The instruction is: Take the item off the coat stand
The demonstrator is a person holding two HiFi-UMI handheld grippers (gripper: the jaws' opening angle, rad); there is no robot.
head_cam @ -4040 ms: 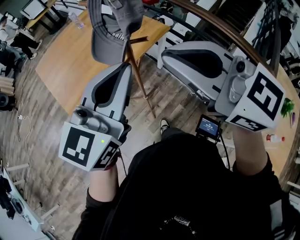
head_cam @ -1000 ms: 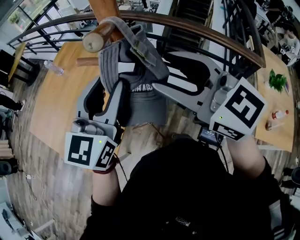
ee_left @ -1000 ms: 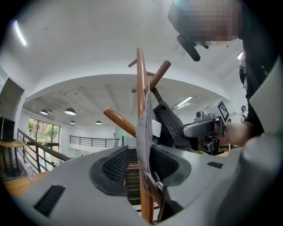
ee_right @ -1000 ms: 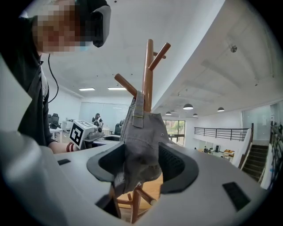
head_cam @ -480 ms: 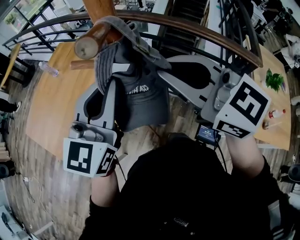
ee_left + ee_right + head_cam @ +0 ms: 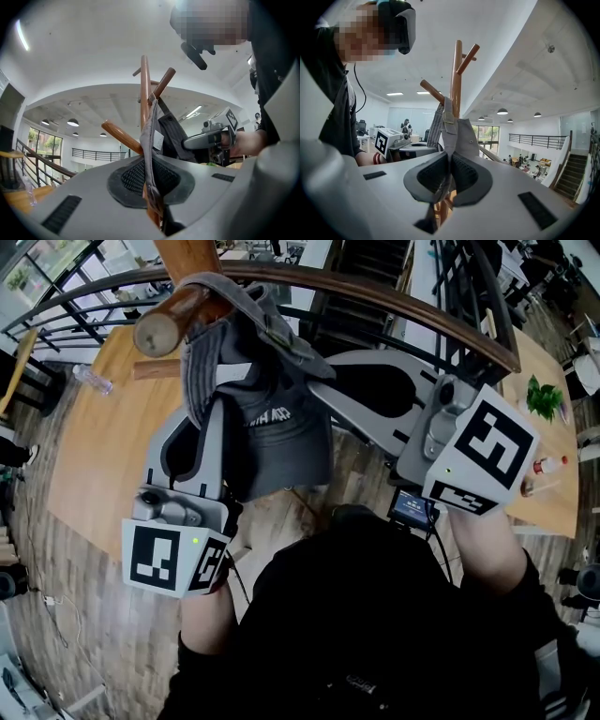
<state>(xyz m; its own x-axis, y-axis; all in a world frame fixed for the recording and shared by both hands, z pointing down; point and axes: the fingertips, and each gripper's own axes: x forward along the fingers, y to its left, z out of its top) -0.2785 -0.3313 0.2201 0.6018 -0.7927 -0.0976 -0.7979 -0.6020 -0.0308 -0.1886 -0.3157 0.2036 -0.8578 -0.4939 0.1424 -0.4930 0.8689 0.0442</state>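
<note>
Both claws moved in since four seconds back: then they stood open, short of the coat stand (image 6: 145,89), with the cap (image 6: 281,442) hanging clear ahead. Now they sit on either side of the cap, right under its peg (image 6: 173,320). Jaws on both have just been closing, with cap fabric between them.

Left claw (image 6: 151,183): clamped on the cap (image 6: 171,133). A thin grey edge of the fabric runs down between the ribbed pads (image 6: 133,177), pinched tight, no gap visible. The stand's pole is directly behind the jaws.

Right claw (image 6: 449,174): also clamped on the cap (image 6: 461,133), gripping a fold of grey fabric just under the strap end. Pads (image 6: 466,176) press onto it from both sides. Pole of the coat stand (image 6: 456,70) rises behind.

Head view: left claw (image 6: 219,413) has the cap's left side, right claw (image 6: 319,395) its right side. Both are roughly level, tips tucked into the fabric.

Cap location: on the coat stand, draped over the angled peg, crown hanging below it between the two claws. Not lifted off yet.

Wooden table (image 6: 103,446) lies well below, behind the stand.
</note>
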